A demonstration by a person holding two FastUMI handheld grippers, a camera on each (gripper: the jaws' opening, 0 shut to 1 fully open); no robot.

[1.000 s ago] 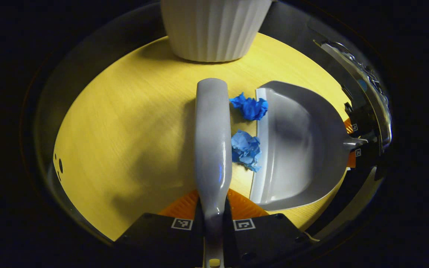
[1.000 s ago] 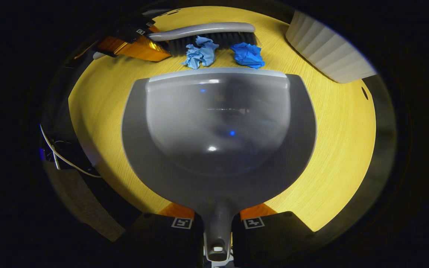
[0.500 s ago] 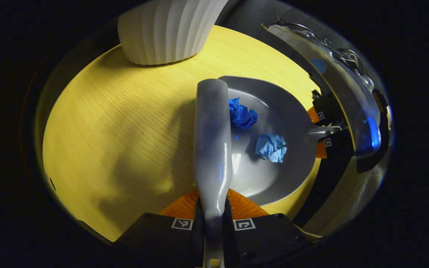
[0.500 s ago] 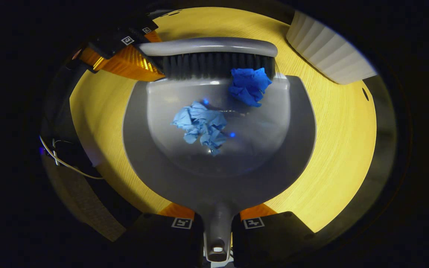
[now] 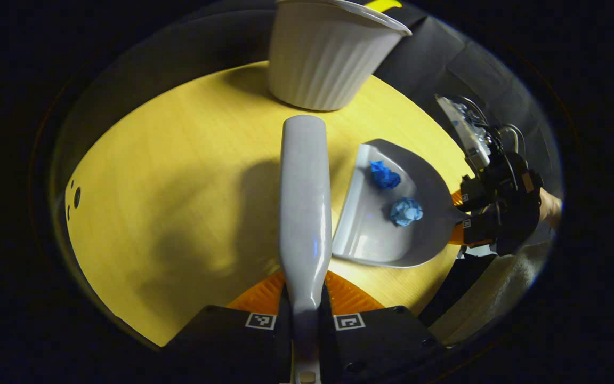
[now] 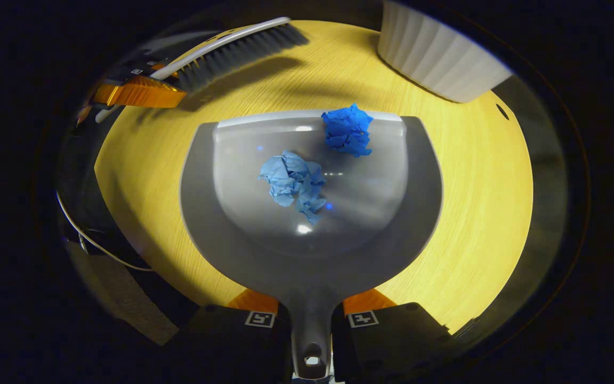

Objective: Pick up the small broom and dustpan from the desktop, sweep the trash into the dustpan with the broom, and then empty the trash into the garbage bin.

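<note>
Left gripper view: fingers (image 5: 287,306) of left gripper (image 5: 305,320) clamped on grey broom (image 5: 305,197) handle, broom back running far along centre above yellow tabletop (image 5: 179,176). Grey dustpan (image 5: 387,240) just right of broom, apart from it, carrying dark blue paper ball (image 5: 384,175) and light blue paper ball (image 5: 406,211); right gripper (image 5: 459,210) gripping its handle at far right. White ribbed garbage bin (image 5: 328,58) standing at far edge of tabletop. Right gripper view: fingers (image 6: 253,301) closed on dustpan (image 6: 309,256) handle at near centre, both balls inside pan, dark one (image 6: 347,129) near lip, light one (image 6: 293,181) mid-pan. Broom (image 6: 232,48) bristles raised at far left, clear of dustpan; bin (image 6: 435,53) far right.
</note>
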